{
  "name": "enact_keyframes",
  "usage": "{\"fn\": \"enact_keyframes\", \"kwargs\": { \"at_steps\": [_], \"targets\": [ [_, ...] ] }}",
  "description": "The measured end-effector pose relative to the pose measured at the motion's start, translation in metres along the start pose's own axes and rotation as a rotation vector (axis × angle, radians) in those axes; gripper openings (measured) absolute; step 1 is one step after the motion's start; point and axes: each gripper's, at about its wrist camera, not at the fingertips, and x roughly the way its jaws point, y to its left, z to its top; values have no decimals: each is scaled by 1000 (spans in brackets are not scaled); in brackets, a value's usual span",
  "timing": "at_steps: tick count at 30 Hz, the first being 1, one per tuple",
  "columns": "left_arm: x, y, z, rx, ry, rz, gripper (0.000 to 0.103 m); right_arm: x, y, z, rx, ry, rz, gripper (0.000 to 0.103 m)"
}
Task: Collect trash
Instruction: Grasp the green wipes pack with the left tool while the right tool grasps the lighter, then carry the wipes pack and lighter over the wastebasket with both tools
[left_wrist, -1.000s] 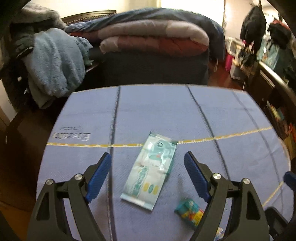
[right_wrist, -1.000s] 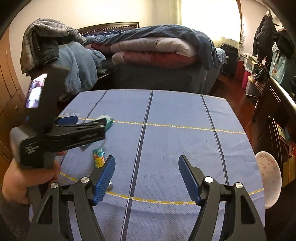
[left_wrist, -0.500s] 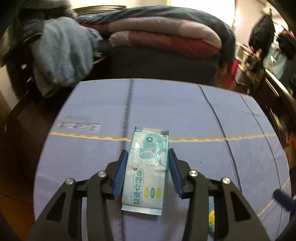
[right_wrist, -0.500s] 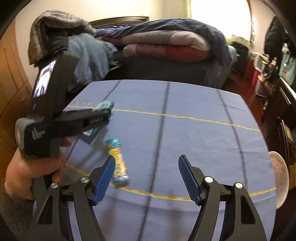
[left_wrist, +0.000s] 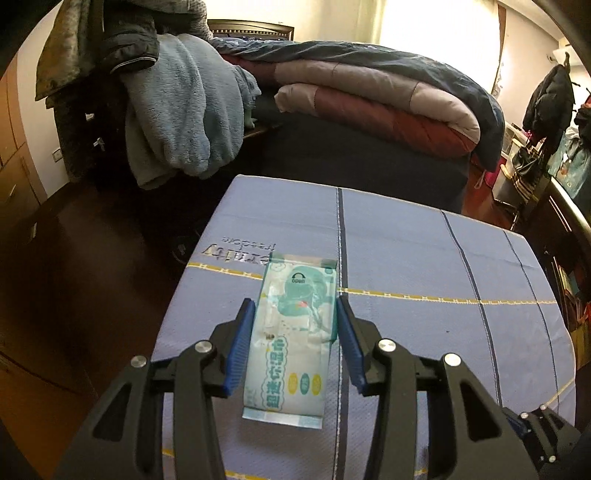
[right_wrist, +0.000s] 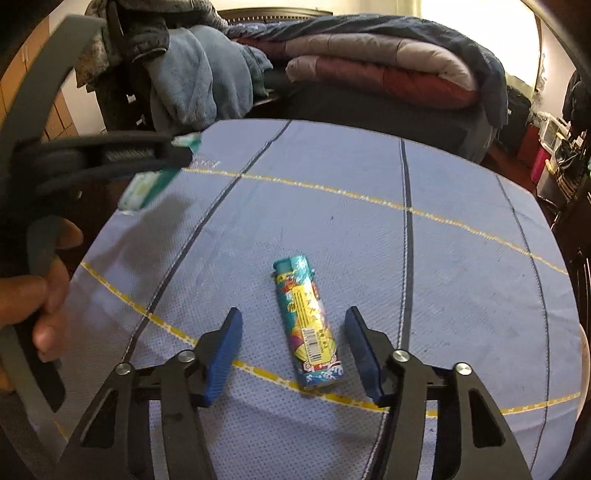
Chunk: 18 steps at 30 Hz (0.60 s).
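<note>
A teal and white wet-wipes packet (left_wrist: 291, 343) sits lengthwise between the blue pads of my left gripper (left_wrist: 293, 301), which is shut on its long edges. In the right wrist view the same packet (right_wrist: 147, 188) hangs from the left gripper (right_wrist: 181, 151), clear of the blue tablecloth (right_wrist: 443, 258), with a shadow under it. A colourful lighter (right_wrist: 308, 321) lies flat on the cloth. My right gripper (right_wrist: 293, 311) straddles it with jaws closing. Both pads stand apart from the lighter's sides.
The table's left edge (left_wrist: 192, 266) drops to a dark wooden floor. Behind the table stand a bed with folded quilts (left_wrist: 369, 96) and a chair draped with a blue fleece (left_wrist: 181, 110). Bags and furniture crowd the right side (left_wrist: 546, 158).
My left gripper closed on the wipes packet and carried it up and to the left. My right gripper came down over the lighter and its jaws narrowed.
</note>
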Motion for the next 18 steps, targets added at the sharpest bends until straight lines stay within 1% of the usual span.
{"fn": "enact_keyframes", "kwargs": {
  "at_steps": [1, 2, 3, 4, 5, 9, 12, 18],
  "targets": [
    [-1, 1, 0, -5, -3, -1, 45, 0, 1, 0, -7, -2, -10, 51],
    [-2, 1, 1, -7, -4, -2, 45, -1, 1, -1, -10, -6, -18, 43],
    [-2, 1, 1, -7, -5, -4, 45, -1, 1, -1, -13, -10, -20, 37],
    [-3, 0, 1, -7, -8, -5, 45, -2, 1, -1, -17, -12, -16, 24],
    [-4, -1, 2, -7, -8, -7, 45, -3, 1, -1, -20, -12, -11, 22],
    [-9, -13, 3, 8, -13, -22, 45, -7, -5, -2, -4, -12, -1, 22],
    [-14, -24, 2, 26, -18, -32, 45, -17, -15, -3, 17, -30, 2, 22],
    [-30, -59, 2, 68, -38, -78, 45, -40, -50, -9, 89, -62, -14, 22]
  ]
}}
